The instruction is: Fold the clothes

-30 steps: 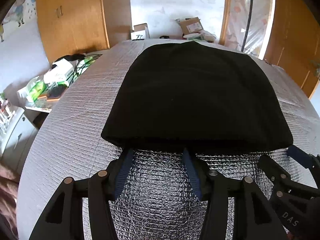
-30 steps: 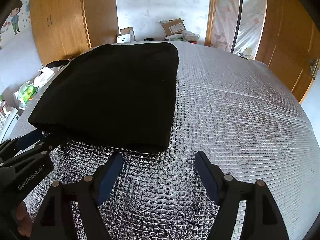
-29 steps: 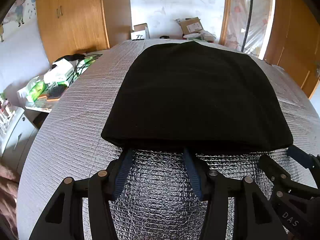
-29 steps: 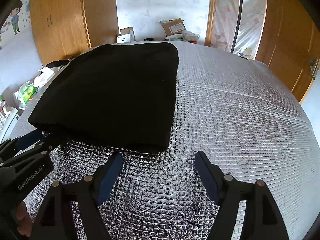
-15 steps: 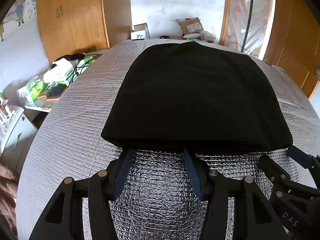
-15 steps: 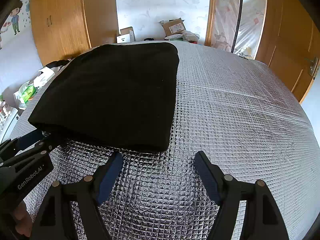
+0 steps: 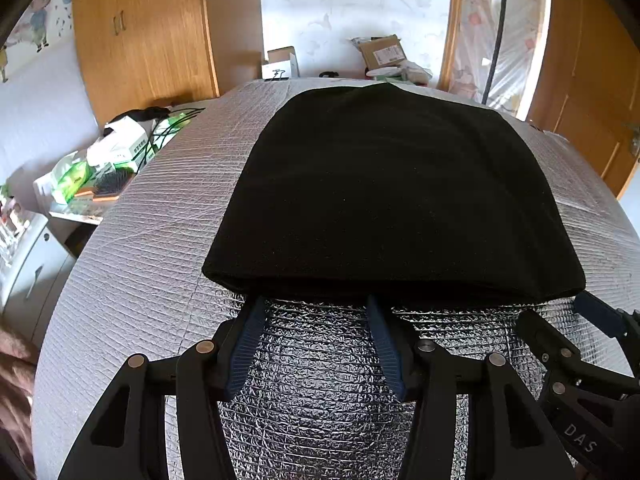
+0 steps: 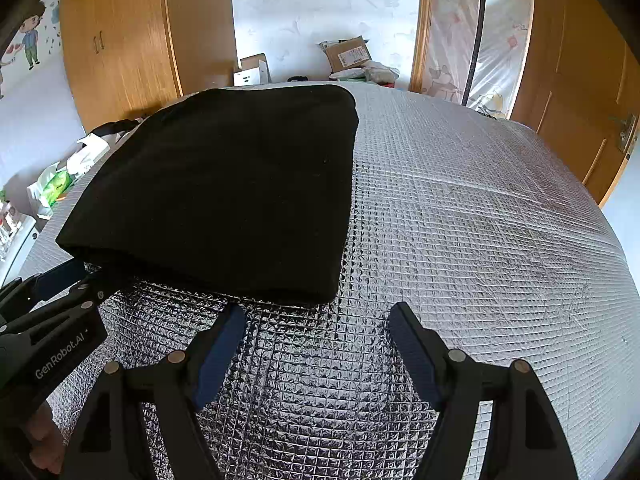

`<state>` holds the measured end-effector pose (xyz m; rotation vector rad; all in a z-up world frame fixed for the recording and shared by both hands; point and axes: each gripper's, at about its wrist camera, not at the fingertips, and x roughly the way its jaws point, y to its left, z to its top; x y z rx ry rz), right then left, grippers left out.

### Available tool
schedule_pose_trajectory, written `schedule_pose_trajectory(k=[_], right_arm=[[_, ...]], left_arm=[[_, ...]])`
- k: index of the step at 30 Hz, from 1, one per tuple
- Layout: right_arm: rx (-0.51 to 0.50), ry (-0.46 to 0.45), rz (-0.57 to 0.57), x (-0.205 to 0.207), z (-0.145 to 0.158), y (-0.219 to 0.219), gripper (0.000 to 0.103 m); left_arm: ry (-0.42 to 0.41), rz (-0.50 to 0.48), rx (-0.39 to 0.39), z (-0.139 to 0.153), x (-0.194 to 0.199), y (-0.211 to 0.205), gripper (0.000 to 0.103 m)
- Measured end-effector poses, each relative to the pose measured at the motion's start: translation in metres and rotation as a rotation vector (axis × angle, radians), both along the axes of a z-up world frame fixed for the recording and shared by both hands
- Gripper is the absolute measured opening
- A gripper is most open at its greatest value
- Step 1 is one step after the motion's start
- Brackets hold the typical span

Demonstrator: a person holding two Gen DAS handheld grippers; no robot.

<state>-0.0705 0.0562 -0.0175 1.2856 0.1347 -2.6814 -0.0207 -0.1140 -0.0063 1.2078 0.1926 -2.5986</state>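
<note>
— Clothes first: where is the black folded cloth [image 7: 384, 200] lying?

— It is lying flat on the big shiny silver cover [image 8: 460, 220], just past the tips of both sets of fingers.

— What is the left gripper [image 7: 316, 304] doing?

— It is sitting low in front of the cloth's near edge. Its blue fingers [image 7: 248, 336] are standing partly apart, with only silver cover between them. The tips are right at the edge.

— And the right gripper [image 8: 316, 314]?

— It is pointing at the cloth's near right corner. Its fingers [image 8: 412, 348] are spreading wide, holding nothing.
</note>
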Motion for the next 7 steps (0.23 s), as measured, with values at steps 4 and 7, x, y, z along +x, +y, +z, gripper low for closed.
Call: schedule_pose_trajectory(k=[4,7], right_arm=[[0.0,0.0,-0.001,0.0,-0.0005,-0.0012,0.075],[0.0,0.0,-0.001,0.0,-0.0007,-0.0021,0.075]], left_arm=[[0.0,0.0,0.0,-0.0001,0.0002,0.0007,0.055],[0.0,0.001,0.0,-0.0003,0.0004,0.001,0.055]])
